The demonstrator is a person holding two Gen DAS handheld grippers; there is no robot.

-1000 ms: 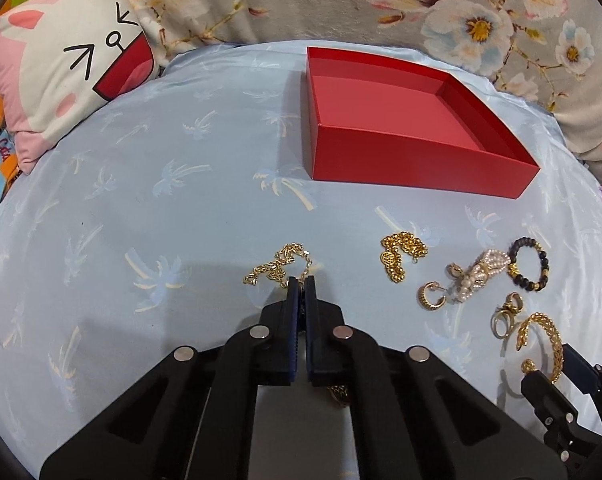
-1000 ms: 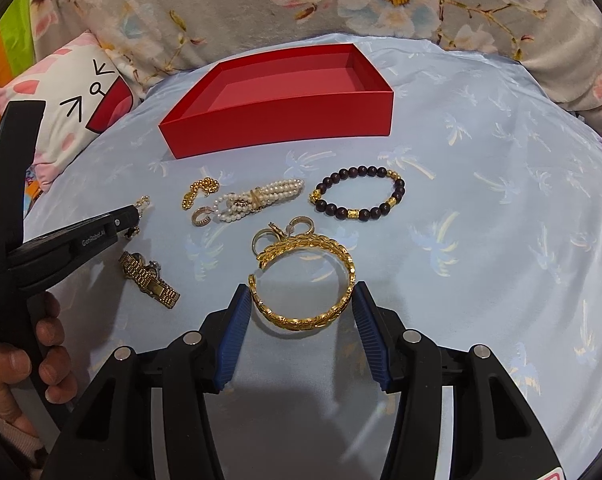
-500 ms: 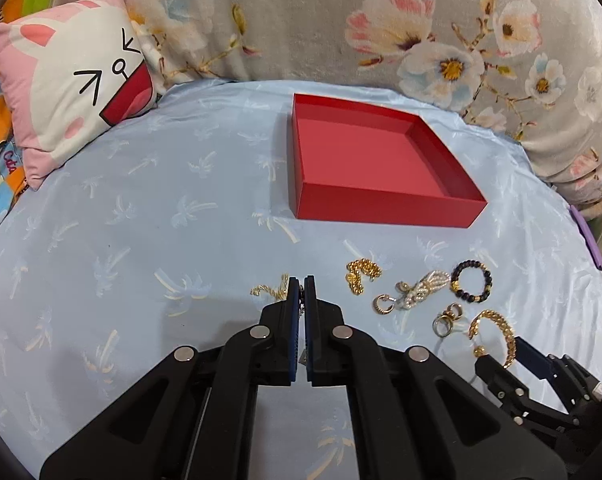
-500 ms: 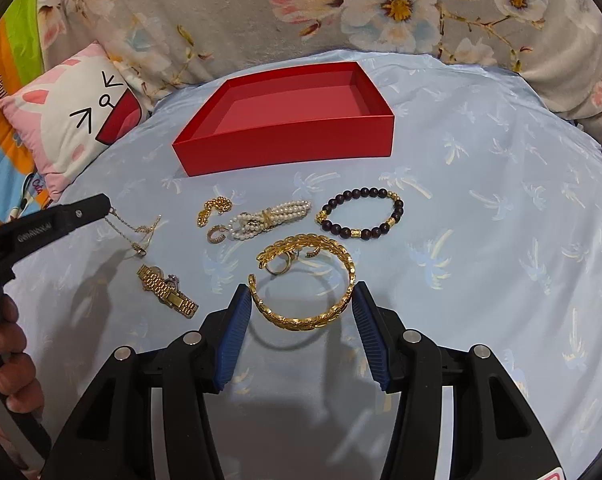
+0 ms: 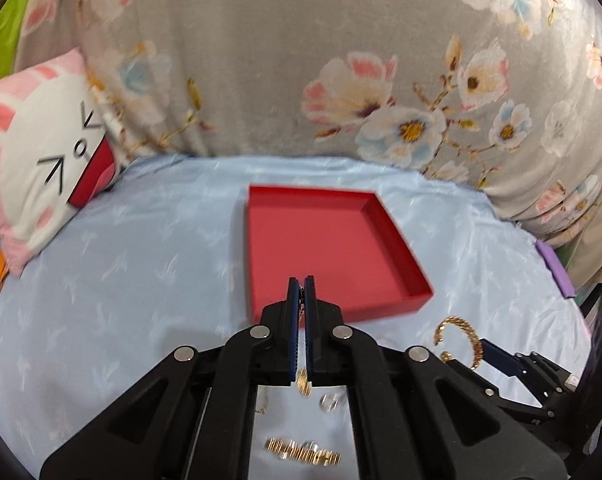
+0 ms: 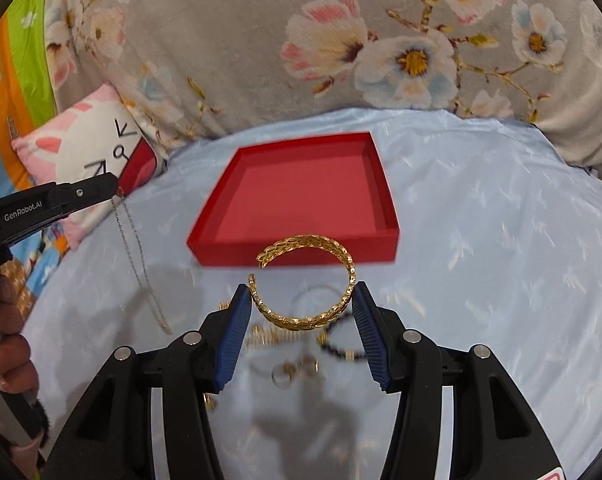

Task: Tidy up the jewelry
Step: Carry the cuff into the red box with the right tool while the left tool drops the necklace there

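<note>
In the right wrist view, a gold cuff bangle (image 6: 304,280) is being clamped across its width between the blue pads of the right gripper (image 6: 301,312), lifted clear of the pale blue sheet (image 6: 481,248). The bangle is being held nearly flat, its open gap turned toward 10 o'clock and its closed curve toward 5 o'clock. Beneath it, blurred against the sheet, a dark beaded bracelet (image 6: 341,350) and small gold rings (image 6: 289,372) are lying.

At 9 o'clock the left gripper (image 6: 115,190) is being held with its jaws pressed together on a thin chain (image 6: 135,256), which is hanging with its long axis almost vertical, the lower end trailing toward 5 o'clock. A hand (image 6: 9,352) is being seen at the left edge.

Farther off, at 12 o'clock, an open red box (image 6: 301,204) is resting on the sheet, its long sides running left to right. Behind it, a cartoon pillow (image 6: 89,140) and a floral blanket (image 6: 341,40) are being seen.
</note>
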